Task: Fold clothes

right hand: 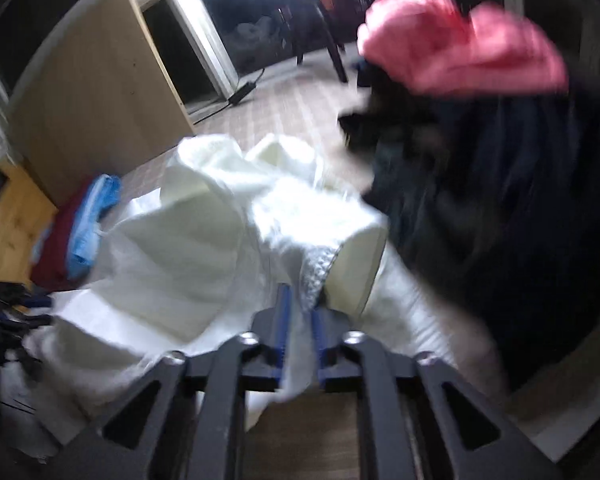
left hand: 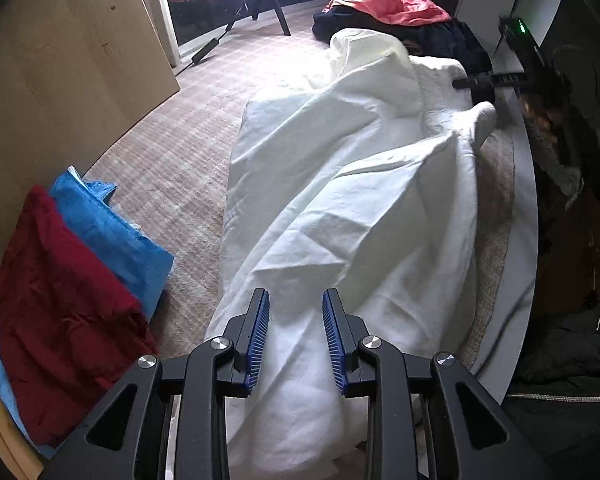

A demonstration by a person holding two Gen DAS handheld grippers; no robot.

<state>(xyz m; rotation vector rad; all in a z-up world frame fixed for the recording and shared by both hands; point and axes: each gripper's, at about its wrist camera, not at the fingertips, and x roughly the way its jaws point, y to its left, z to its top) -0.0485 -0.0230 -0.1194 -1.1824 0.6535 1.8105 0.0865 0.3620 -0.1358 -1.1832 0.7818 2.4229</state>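
- Left tongs (left hand: 296,300): jaws wide, nothing gripped, over near end of white garment (left hand: 340,184).
- Garment rumpled along tabletop (left hand: 524,216), toward 12 o'clock.
- Right tongs (right hand: 300,300): narrow, pinching white fabric.
- Red and blue folded clothes (left hand: 72,292) at 9 o'clock.

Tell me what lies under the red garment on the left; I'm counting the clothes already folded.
Under the red garment lies a blue garment, its edge sticking out on the far side and at the near corner. Whether anything more is beneath cannot be seen; the red cloth covers it.
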